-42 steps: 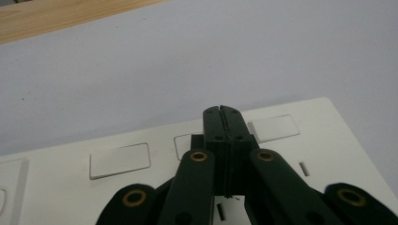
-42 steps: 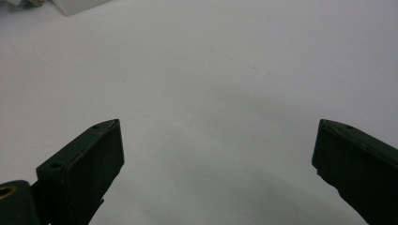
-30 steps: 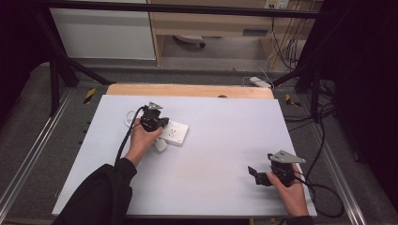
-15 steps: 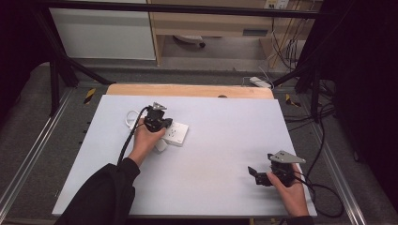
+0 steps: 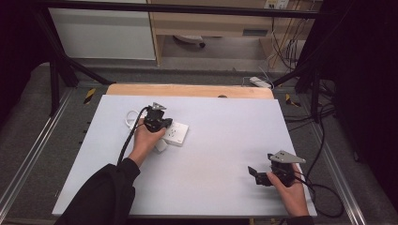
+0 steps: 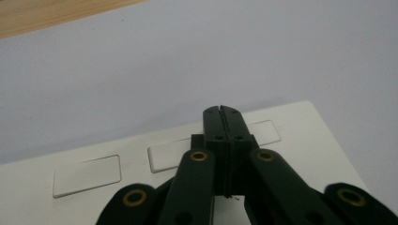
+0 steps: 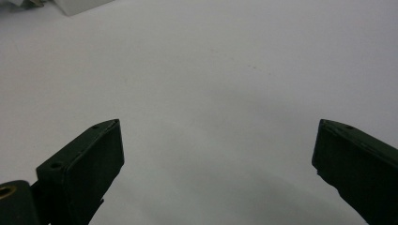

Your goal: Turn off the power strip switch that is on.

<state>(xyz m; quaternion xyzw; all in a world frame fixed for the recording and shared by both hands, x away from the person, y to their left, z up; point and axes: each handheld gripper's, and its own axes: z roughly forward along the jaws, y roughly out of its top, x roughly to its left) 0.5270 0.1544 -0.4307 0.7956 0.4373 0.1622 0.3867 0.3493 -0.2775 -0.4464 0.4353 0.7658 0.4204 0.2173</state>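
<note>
White switch plate (image 5: 176, 134) is lying flat on the pale counter (image 5: 220, 140), left of the middle and toward the far side. In the left gripper view, the switch plate (image 6: 141, 173) is showing three flat rocker keys in a row, and the left claw (image 6: 222, 115) is sitting over the middle one (image 6: 164, 157) with its two black jaws pressed together, nothing caught between them. Whether the tips are actually pushing on the key or just hanging over it I cannot tell.

From the high view, the left claw (image 5: 165, 125) is pointing down at the near-left part of the plate, with the person's left hand (image 5: 146, 140) wrapped around its body and a black cable (image 5: 126, 143) trailing back along the dark sleeve (image 5: 105, 192). A thin white cord (image 5: 130, 118) is looping on the counter just beside the plate, on its far-left side.

Well apart from all this, near the front right corner of the counter, the right hand (image 5: 291, 192) is holding the right claw (image 5: 256, 174) low over the bare surface. In the right gripper view, the right claw (image 7: 218, 154) is standing wide apart with only the plain counter (image 7: 211, 70) between the jaws.

A strip of wooden board (image 5: 187, 90) is showing along the counter's far edge.
</note>
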